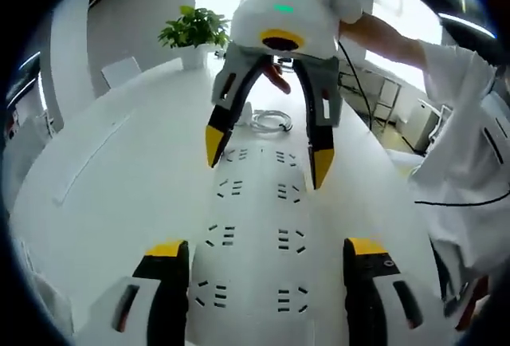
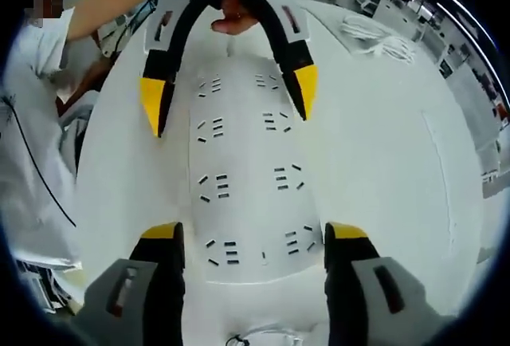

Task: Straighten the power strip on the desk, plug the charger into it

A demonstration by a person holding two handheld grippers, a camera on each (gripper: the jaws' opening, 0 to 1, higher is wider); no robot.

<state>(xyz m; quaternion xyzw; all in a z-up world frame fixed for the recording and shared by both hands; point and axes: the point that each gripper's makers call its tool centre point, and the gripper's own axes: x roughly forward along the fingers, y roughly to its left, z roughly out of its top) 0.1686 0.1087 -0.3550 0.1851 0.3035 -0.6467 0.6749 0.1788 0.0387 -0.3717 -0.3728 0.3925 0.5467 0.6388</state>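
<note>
In the left gripper view the left gripper rises from six o'clock with its yellow-tipped jaws spread wide, one on each long side of the white power strip; whether the tips touch the strip's edges I cannot tell; the strip lies flat on the white desk, running from six o'clock toward twelve, its paired sockets in two columns; at the far end, near twelve o'clock, the right gripper points back at the camera, jaws released and straddling that end of the strip; behind it lies a coiled white cable, and at eleven o'clock stands a green potted plant; a person's white sleeve fills the three o'clock side.

In the right gripper view the right gripper likewise stands parted either side of the power strip; the left gripper faces it from twelve o'clock, jaws apart over the strip's far end; a bundled white cable rests on the desk at one o'clock.
</note>
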